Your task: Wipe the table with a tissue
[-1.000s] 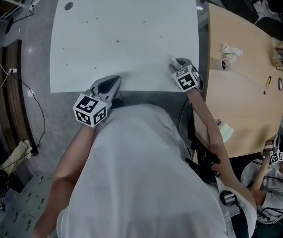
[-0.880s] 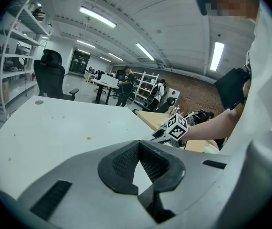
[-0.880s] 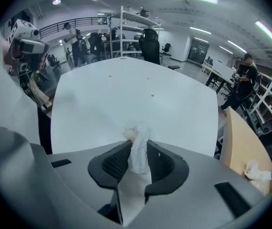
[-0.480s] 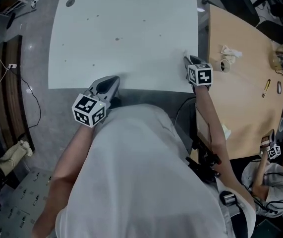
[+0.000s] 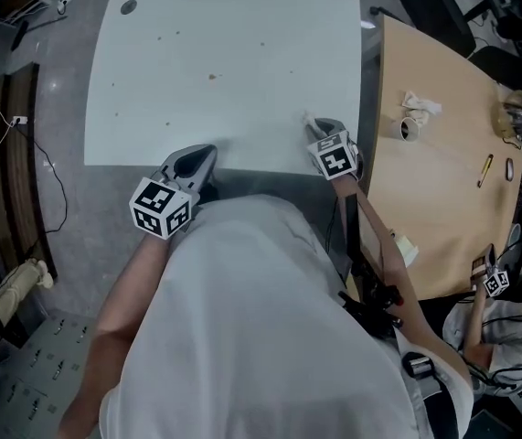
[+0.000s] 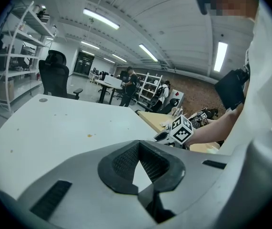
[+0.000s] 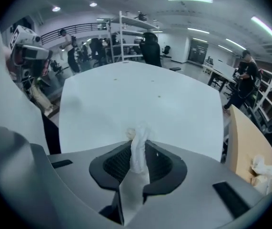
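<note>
Open room: the white rectangular tabletop (image 5: pixel 224 44) fills the upper middle of the frame, with only small brown specks (image 5: pixel 212 77) on it.
Upper left corner: a dark round cap (image 5: pixel 129 7) sits in the top.
Lower edge: the left gripper (image 5: pixel 207 151) and the right gripper (image 5: pixel 314 124) sit well apart, with free surface between them.
Right side: a light wooden table (image 5: pixel 443 208) stands just beside, carrying a tape roll (image 5: pixel 408 129) and crumpled white paper (image 5: pixel 422 104).
Left side: a strip of grey floor (image 5: pixel 64 108), crossed by a thin black cable (image 5: pixel 55 176).

Wooden desk (image 5: pixel 443 208) holds a tape roll (image 5: pixel 409 129) (beside crumpled paper (image 5: pixel 420 105)).
</note>
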